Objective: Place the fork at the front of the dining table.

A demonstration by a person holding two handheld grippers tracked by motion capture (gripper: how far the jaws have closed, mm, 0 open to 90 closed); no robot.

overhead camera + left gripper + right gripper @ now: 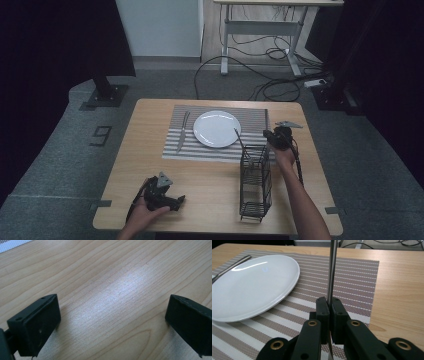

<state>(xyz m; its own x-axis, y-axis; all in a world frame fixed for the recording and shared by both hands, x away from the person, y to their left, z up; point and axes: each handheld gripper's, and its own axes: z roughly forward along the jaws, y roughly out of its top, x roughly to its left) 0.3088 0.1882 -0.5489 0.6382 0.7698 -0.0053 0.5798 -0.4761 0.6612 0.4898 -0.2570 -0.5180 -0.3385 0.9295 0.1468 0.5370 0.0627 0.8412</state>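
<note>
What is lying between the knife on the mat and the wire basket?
In the high view, the white plate lies on the striped mat between the knife and the wire basket. The right gripper holds a thin metal utensil beside it.

White plate (216,128) and knife (183,131) on striped placemat (256,120); wire basket (255,182) near the table's (150,170) front edge.

Bare table (210,187) lies open near left; the tall rack (255,182) blocks the near right, plate (217,128) fills the far middle.
</note>
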